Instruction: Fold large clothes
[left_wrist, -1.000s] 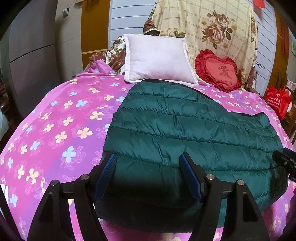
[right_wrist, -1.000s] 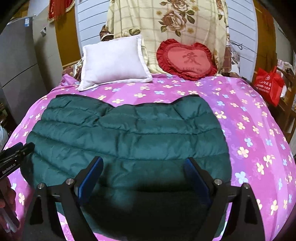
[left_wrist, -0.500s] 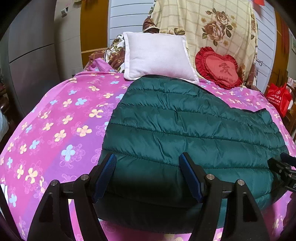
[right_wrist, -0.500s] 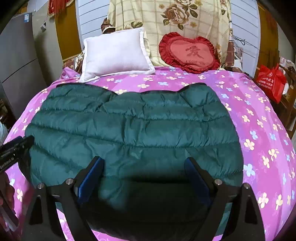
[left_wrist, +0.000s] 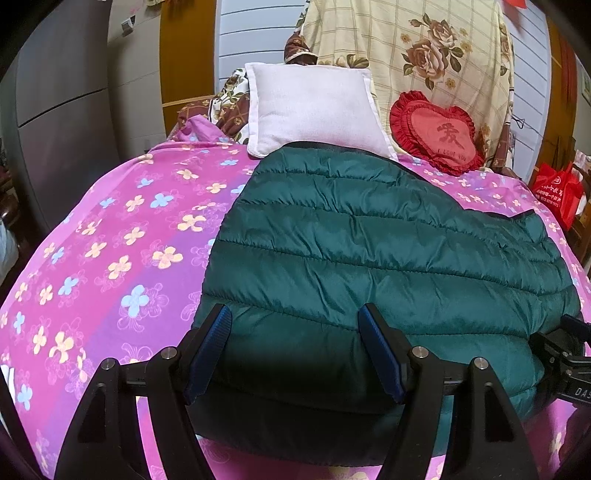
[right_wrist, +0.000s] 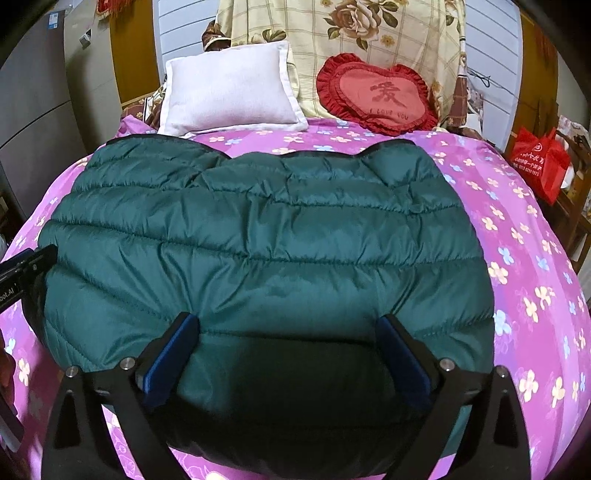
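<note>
A green jacket lies folded on the bed below the pillow; left gripper jaws apart, right gripper jaws opening, both empty above the near hem. Further folds likely remain.

A large Chinese character, 爱, is stitched in dark red on the red heart-shaped cushion, and the words "I LOVE YOU" are set in small capitals beneath it. White Chinese characters, a round logo and a row of digits are printed on the red bag, too small to be read. White letters "DAS" are seen on the right gripper, cut off by the frame edge.
</note>
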